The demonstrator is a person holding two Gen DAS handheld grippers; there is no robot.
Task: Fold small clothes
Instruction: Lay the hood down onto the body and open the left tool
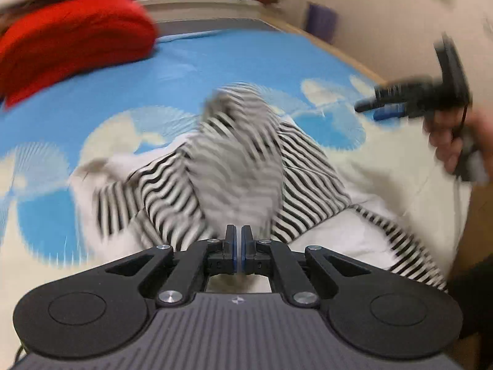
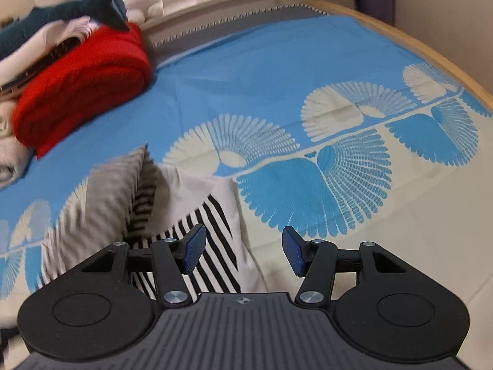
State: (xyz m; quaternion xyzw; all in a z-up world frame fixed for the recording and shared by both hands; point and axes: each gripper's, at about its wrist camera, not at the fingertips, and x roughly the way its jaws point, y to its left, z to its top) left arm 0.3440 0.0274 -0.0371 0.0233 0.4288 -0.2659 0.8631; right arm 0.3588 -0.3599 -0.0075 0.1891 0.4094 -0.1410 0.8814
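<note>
Pinching a raised fold of the striped garment (image 1: 237,160), left tongs (image 1: 238,240) are pressed together; the garment lies on the blue patterned bedsheet (image 2: 277,71). Right tongs (image 2: 243,251) are spread, holding nothing.

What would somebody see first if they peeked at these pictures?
Probably the black-and-white striped garment, bunched up in the middle of the blue patterned bed sheet, with the left hand-held gripper pinched shut on a fold of it. Next, the bright red folded blanket at the far left. The right hand-held gripper is open over the garment's edge, holding nothing.
</note>
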